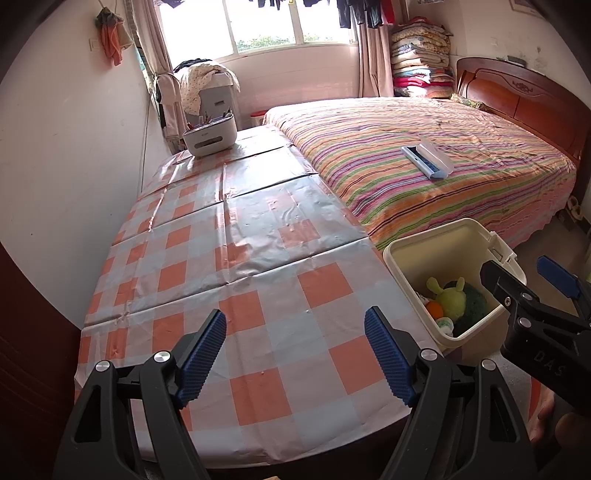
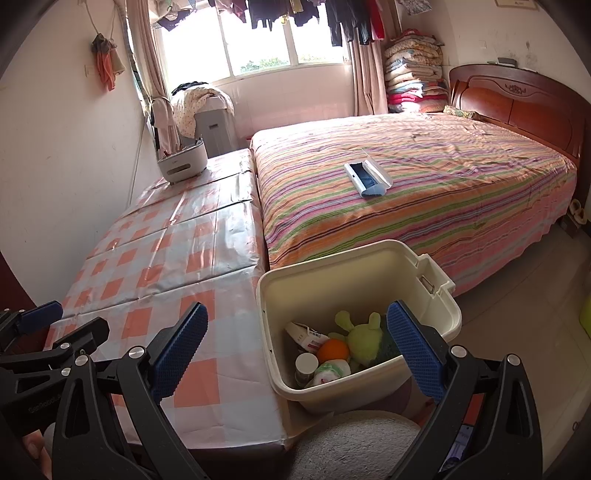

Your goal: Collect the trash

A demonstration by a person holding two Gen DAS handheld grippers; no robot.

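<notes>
Left wrist view: checkered tablecloth [image 1: 236, 258] beside striped bed [image 1: 443, 155]; both grippers' jaws wide, empty.

Sunlit window [image 1: 266, 26], striped bed [image 1: 424, 166], checked table [image 1: 240, 277], pale walls.

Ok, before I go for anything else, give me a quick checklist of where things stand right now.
1. Left gripper empty, fingers apart: ok.
2. Right gripper empty, fingers apart: ok.
3. Bin open, upright, beside the checkered table: ok.
4. Room left in the bin: ok; the green plush toy, orange ball and other items cover only the bottom.
5. Trash left on the table: none seen; only a white container stands at the far end.
6. Blue and white item on the striped bed: cannot tell whether it is trash.
</notes>
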